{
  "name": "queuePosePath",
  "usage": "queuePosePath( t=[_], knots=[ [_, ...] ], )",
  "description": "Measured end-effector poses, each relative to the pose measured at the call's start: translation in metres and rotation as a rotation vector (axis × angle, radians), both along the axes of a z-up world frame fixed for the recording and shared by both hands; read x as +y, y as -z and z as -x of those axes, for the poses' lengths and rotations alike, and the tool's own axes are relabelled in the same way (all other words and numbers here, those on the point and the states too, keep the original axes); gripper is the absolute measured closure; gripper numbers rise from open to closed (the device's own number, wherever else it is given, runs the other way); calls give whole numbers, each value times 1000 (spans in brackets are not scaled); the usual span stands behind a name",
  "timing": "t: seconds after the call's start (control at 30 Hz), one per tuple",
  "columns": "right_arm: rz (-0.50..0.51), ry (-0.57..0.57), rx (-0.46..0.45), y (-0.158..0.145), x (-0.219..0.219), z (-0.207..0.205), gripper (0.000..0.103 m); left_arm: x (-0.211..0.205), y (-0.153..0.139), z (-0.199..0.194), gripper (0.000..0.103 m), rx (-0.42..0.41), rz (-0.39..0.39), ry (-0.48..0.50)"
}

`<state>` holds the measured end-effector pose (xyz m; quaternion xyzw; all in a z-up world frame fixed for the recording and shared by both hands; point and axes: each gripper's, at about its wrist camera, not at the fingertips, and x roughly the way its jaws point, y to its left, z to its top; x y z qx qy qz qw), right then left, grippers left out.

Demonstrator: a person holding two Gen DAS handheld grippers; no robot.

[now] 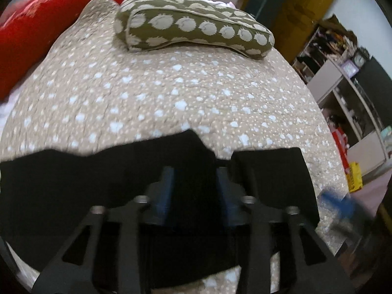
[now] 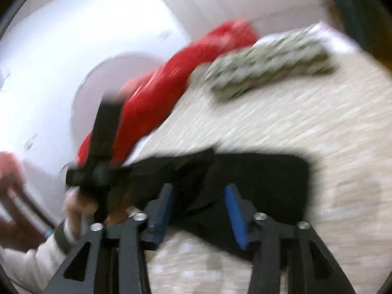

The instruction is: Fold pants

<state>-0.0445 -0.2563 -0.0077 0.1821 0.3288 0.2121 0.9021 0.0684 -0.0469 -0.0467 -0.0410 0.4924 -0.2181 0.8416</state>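
One black pants (image 1: 73,183), two pillows; both hand-held grippers (image 1: 195,181) (image 2: 199,210) part-open, empty.

Blurred, hidden and cut-off parts

The right wrist view is motion-smeared: the olive pillow (image 2: 267,61) at one o'clock loses its print, and the hand (image 2: 83,208) at eight o'clock is indistinct. In the left wrist view the left tool (image 1: 196,178) covers part of the black pants (image 1: 73,183); shelf contents (image 1: 328,41) at two o'clock are too small to tell.
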Motion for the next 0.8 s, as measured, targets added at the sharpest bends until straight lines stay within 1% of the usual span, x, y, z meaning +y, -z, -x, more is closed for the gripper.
queuePosePath(
  t=[0.03,0.07,0.1,0.13,0.2,0.27,0.33,0.37,0.4,0.43,0.47,0.53,0.6,0.7,0.8],
  knots=[
    [38,68,-18,-2,-14,4,56,-1,2,3,54,7,15,-2],
    [77,116,-13,1,-24,3,56,-2,5,5,54,19,34,2],
    [107,150,24,8,-31,-1,57,-6,8,9,54,32,49,8],
    [116,165,54,14,-33,-3,59,-9,10,11,51,39,53,11],
    [120,185,107,31,-36,-12,64,-20,14,18,49,33,41,9],
    [145,191,138,44,-33,-18,65,-31,17,22,49,16,16,-7],
    [130,187,144,52,-32,-18,65,-41,20,26,49,7,2,-2],
    [122,188,146,56,-35,-19,65,-48,21,29,52,4,-15,5],
    [118,188,146,56,-34,-18,65,-53,21,33,63,-6,-31,12],
    [124,189,142,54,-33,-17,65,-58,20,36,78,-17,-43,22],
    [136,191,139,53,-33,-16,65,-61,19,38,85,-11,-32,38],
    [143,195,137,47,-34,-14,65,-62,15,40,88,-14,-43,34],
    [132,199,120,38,-35,-7,65,-54,8,40,89,-18,-23,28],
    [136,196,64,19,-31,1,65,-31,-5,43,89,-51,-3,-5],
    [164,159,13,5,-18,2,65,-11,-6,42,89,-58,-27,-54]
  ],
)
